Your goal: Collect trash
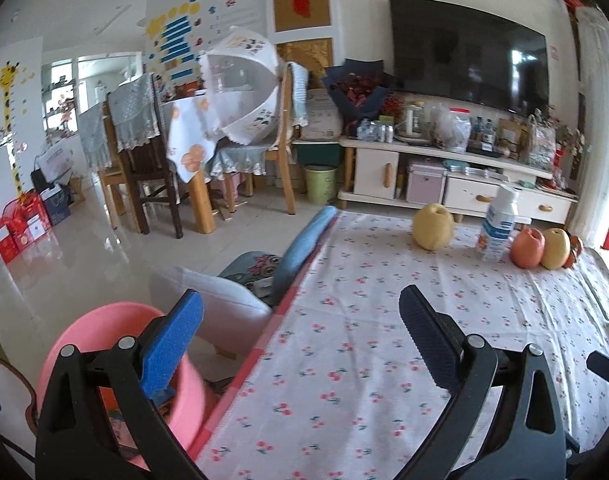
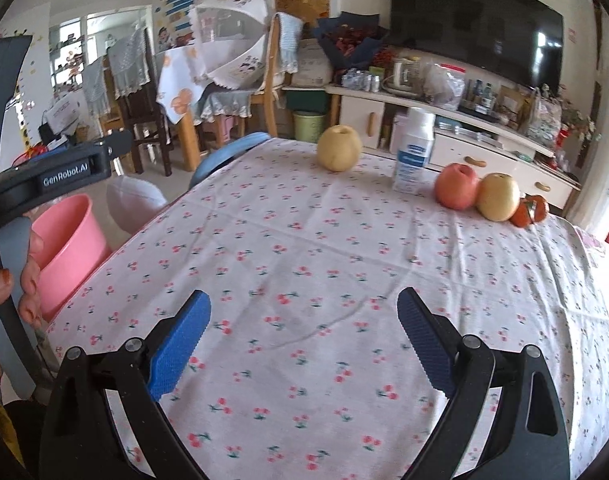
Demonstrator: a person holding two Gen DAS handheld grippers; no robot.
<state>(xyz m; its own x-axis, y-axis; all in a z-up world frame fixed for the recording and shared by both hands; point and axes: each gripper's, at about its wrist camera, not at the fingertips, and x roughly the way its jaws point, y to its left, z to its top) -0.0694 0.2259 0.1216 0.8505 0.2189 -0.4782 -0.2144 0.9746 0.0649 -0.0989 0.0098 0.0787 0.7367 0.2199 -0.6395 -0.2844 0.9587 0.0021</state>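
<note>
With both jaws wide and empty, I see no loose trash on the cherry-print cloth-covered bench [image 2: 304, 240]; the round pink plastic bin [image 2: 70, 236] stands beside it, seemingly done.

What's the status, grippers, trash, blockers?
Left gripper open, empty, over table edge above pink bin. Right gripper open, empty, over tablecloth. Candidate trash: white bottle, upright among fruit. Path clear.
</note>
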